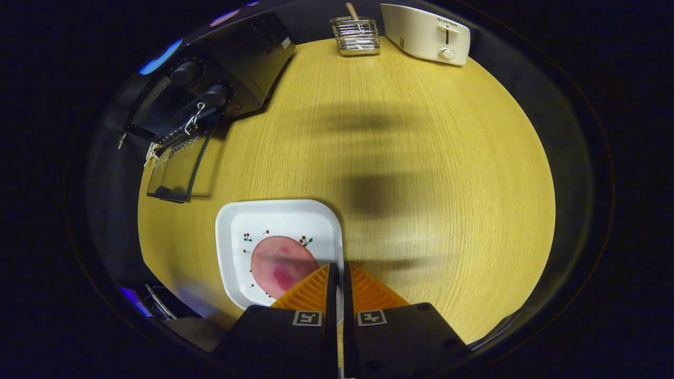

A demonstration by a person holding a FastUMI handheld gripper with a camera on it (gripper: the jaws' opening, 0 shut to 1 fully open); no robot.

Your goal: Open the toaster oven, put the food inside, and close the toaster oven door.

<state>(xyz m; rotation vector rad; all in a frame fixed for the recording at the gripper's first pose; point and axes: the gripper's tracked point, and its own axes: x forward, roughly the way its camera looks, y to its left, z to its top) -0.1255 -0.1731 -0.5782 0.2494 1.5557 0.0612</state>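
Note:
A round pink slice of food (281, 266) lies on a white square plate (279, 216) with small cherry prints. The plate's right rim runs between the fingers of my gripper (337, 266), which is shut on it, and a strip of white shows in the narrow gap. The black toaster oven (226, 68) stands far ahead to the left on the wooden table (421, 184). Its glass door (176, 168) is folded down open toward the plate. Two knobs and a metal clip show on its front panel.
A cream pop-up toaster (424, 34) stands at the table's far right edge. Beside it sits a small wire holder (358, 36) with a wooden handle sticking out. Soft shadows cross the bare wood between the plate and the far edge.

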